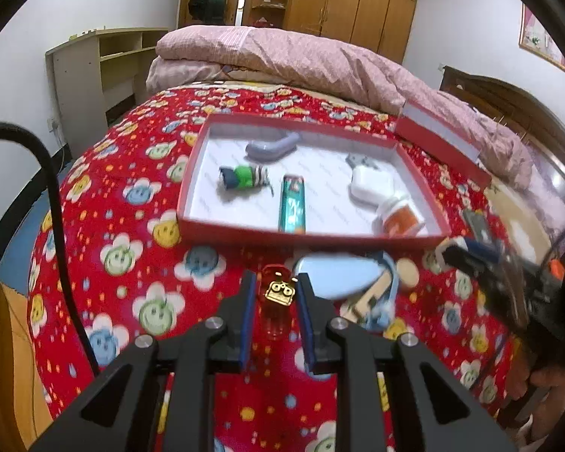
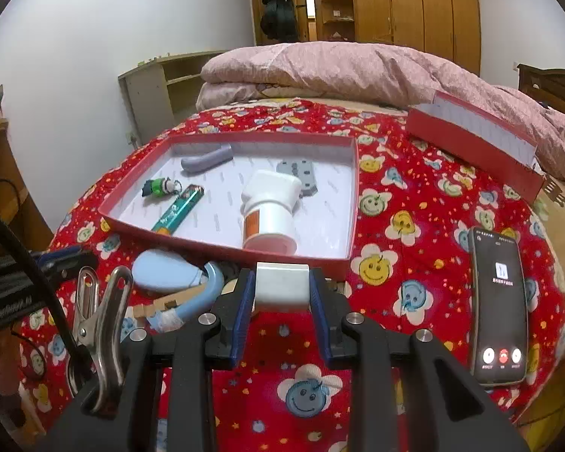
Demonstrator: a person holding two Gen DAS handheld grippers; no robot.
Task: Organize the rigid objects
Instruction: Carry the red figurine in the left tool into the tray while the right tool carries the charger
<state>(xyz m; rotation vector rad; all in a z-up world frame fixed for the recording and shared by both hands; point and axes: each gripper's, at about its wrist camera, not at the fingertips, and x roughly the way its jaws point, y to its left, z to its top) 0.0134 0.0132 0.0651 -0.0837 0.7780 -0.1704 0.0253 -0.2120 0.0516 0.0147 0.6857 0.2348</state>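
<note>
Grippers, one in each of a person's hands, hover over a bed (image 1: 105, 248) spread with a red smiley-flower blanket, each pinching a small item bound for the shallow red cardboard box with a white floor (image 2: 352, 203). The left hand-held gripper (image 1: 275, 293) is closed on a translucent red lighter with a gold cap (image 1: 277, 293), held clear of the blanket; the right hand-held gripper (image 2: 281, 290) is clamped on a white rounded plastic block (image 2: 281, 286), pads pressed to both its sides.

The box lies at twelve o'clock from both grippers, just beyond them, already holding a teal lighter (image 1: 292, 203), a small green-and-blue figure keychain (image 1: 243, 177), a curved lilac tube (image 1: 273, 147), a white charger block (image 1: 369, 184), a grey plug piece (image 2: 299, 175) and a white bottle with an orange label (image 2: 269, 222). A pale blue oval mirror (image 1: 333, 275), a wooden clothespin (image 2: 154, 307) and a light blue curved band (image 2: 207, 293) wait on the blanket by the near wall; a black smartphone (image 2: 499, 309) lies at three o'clock of the right gripper.

Done well, each load should clear the near rim, then go down over bare white floor, the lighter beside its teal twin, the block left of the bottle, released low so nothing rolls.
</note>
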